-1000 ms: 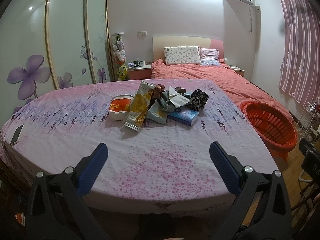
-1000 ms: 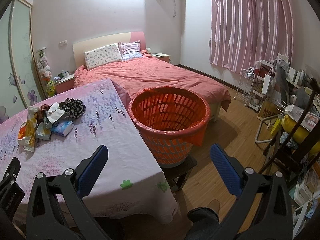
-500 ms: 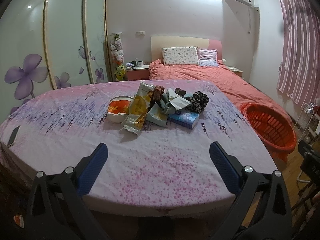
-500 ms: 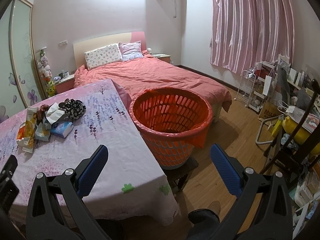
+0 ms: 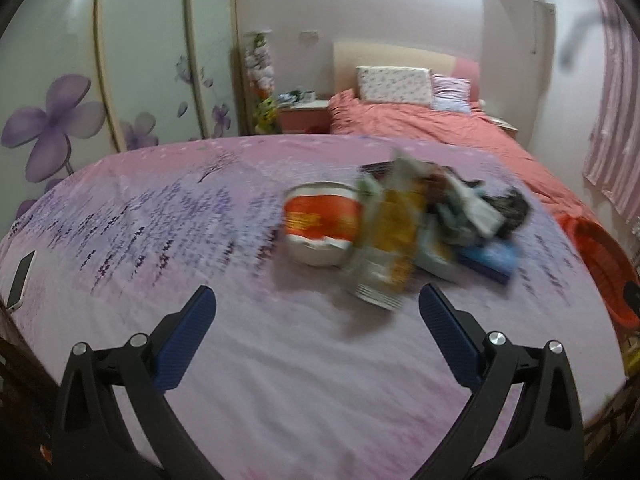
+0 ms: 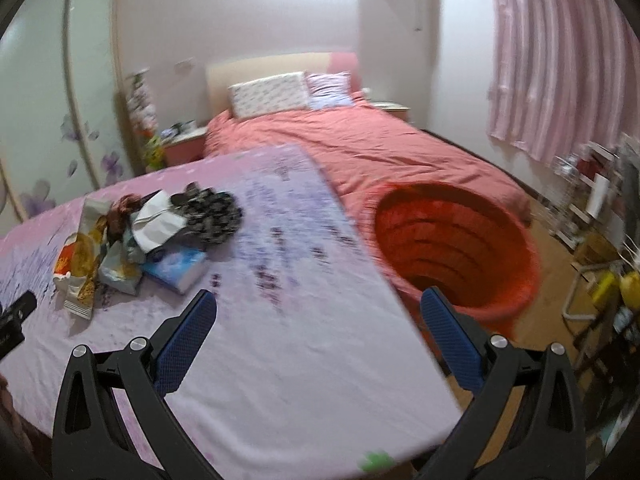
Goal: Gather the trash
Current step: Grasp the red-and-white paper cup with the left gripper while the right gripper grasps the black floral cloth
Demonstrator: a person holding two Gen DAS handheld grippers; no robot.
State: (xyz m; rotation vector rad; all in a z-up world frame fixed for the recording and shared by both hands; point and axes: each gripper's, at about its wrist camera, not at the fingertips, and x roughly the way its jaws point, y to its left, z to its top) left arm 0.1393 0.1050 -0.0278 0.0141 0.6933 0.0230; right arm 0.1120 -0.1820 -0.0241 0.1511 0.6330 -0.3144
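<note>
A heap of trash lies on the table's pink flowered cloth: a red and white paper bowl, a yellow snack bag, crumpled wrappers, a blue tissue pack and a black patterned bundle. My left gripper is open and empty, just short of the bowl. My right gripper is open and empty over the table's right edge, between the heap and the orange basket. Both views are blurred.
A phone lies at the table's left edge. A bed with a salmon cover stands behind the table. Racks and clutter crowd the floor on the right, under a pink curtain.
Both grippers have moved forward over the table, so the heap looks larger and closer. The right gripper has swung left and now sees the table and heap as well as the basket.
</note>
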